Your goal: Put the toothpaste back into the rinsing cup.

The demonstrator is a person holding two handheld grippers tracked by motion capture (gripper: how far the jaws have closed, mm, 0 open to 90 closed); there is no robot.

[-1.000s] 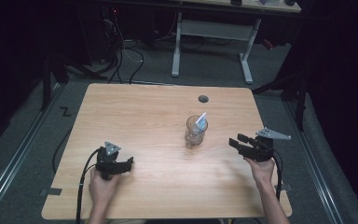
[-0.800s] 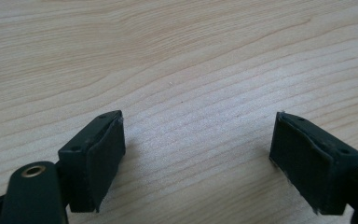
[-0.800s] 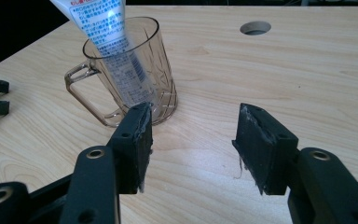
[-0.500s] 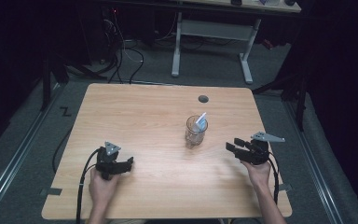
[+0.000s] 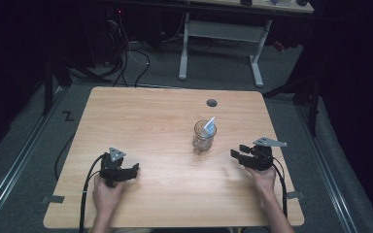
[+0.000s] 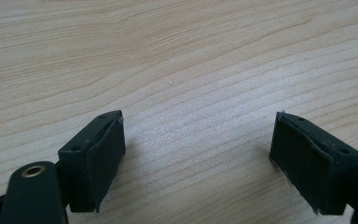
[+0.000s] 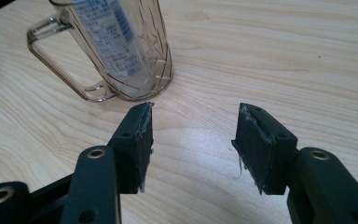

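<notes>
Near the middle of the bench (image 5: 141,116), a little toward its right side, stands a clear plastic mug (image 5: 204,137) with a white tube (image 5: 208,125) leaning inside it, the tube's top poking above the rim. The right gripper (image 5: 238,151) sits low just beside the mug, pointing at it; in the right gripper view its fingers (image 7: 137,140) stand fairly wide with only bare wood between them, and the mug (image 7: 121,51) rises right ahead, its handle (image 7: 58,60) turned off to one side. The left gripper (image 5: 135,171) rests well apart from the mug at the near left, and its fingers (image 6: 98,154) are spread wide over empty wood.

The mug looks light, stiff and thin-walled, with faceted, glossy sides, so I judge it slippery and easy to tip or slide if nudged at the rim. The tube is loose inside and would likely rattle or shift when the mug moves. A sound hold seems to be across the lower body, where the walls are steadier, or on the handle loop, which gives the fingers an edge to close on. The tube itself, smooth and probably soft-sided, would best be pinched near its exposed top.
</notes>
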